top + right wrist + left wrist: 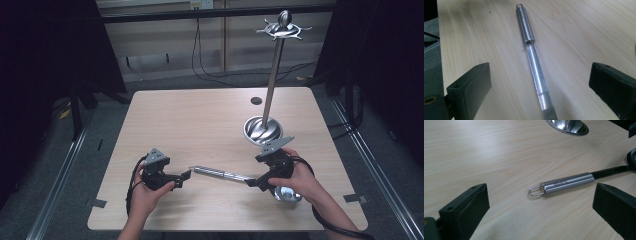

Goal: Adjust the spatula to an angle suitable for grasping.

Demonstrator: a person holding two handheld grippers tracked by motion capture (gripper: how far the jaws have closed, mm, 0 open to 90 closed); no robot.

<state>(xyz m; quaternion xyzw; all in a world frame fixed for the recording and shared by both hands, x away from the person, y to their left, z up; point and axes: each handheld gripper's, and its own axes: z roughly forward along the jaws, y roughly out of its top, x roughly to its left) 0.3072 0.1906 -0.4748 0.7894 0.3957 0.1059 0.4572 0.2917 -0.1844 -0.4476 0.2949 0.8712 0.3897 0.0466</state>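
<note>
Both grippers, left [186, 176] and right [251, 182], with jaws spread wide, grasping nothing, flanking steel ladle [220, 173] lying mid-bench [200, 115]; stand [263, 131] beyond; open wood leftward

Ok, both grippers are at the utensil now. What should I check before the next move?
1. Left gripper open: ok, jaws wide apart, facing the handle end.
2. Right gripper open: ok, the flat shaft runs between its jaws, ungripped.
3. Ladle lying flat on the table: ok.
4. Hanging loop free: ok, nothing on or around it.
5. Utensil stand upright, hooks bare: ok.
6. Loop wide enough to take a hook: cannot tell.
</note>
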